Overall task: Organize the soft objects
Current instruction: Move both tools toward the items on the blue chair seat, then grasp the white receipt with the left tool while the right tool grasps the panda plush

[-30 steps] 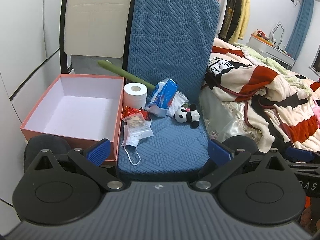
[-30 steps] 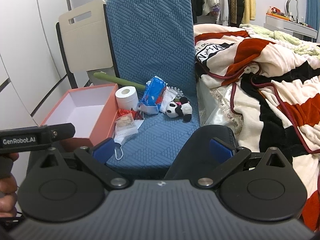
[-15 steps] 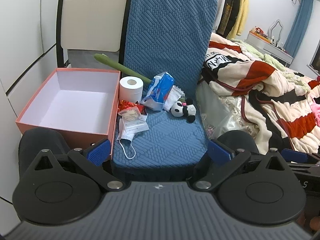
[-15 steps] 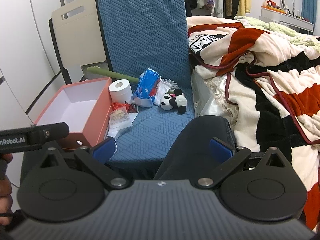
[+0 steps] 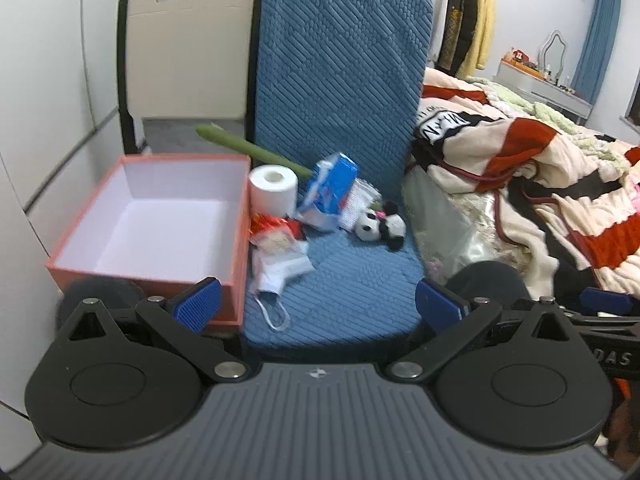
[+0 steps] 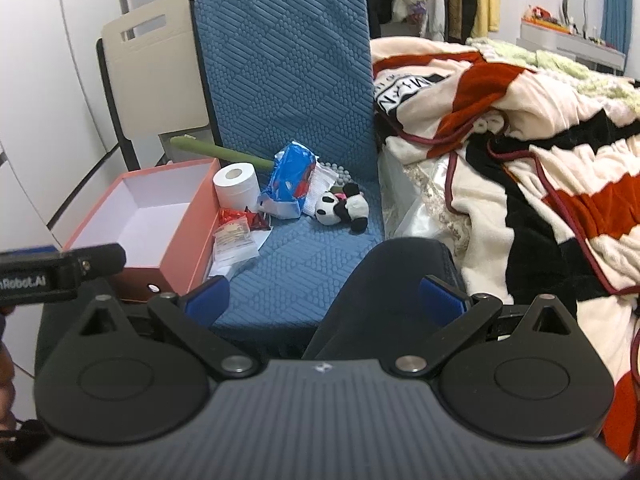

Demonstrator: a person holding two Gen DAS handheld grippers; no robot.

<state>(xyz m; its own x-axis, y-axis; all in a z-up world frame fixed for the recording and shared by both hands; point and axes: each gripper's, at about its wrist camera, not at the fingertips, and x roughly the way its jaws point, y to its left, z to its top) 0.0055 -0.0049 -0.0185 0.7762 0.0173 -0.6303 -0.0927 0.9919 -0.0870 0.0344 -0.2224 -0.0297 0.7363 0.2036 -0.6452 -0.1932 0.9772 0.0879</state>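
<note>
A blue chair seat (image 5: 344, 292) (image 6: 292, 264) holds a heap of soft things: a panda plush (image 5: 380, 226) (image 6: 342, 208), a white paper roll (image 5: 273, 189) (image 6: 236, 185), a blue tissue pack (image 5: 332, 192) (image 6: 289, 184), red snack packets (image 5: 276, 230) (image 6: 240, 218) and a white face mask (image 5: 276, 280). An empty pink box (image 5: 156, 224) (image 6: 140, 216) stands to the left of the seat. My left gripper (image 5: 318, 306) is open, well short of the seat's front edge. My right gripper (image 6: 324, 296) is open too, with nothing between its fingers.
A long green stick (image 5: 248, 150) leans behind the roll. A beige chair (image 5: 188, 44) stands behind the box. A bed with a striped blanket (image 6: 520, 128) fills the right side. A dark knee (image 6: 384, 288) lies under my right gripper. White cupboard doors are on the left.
Both views shifted slightly: the chair sank in the frames, then rose again and looks a little closer. Both grippers stayed open and nothing on the seat moved.
</note>
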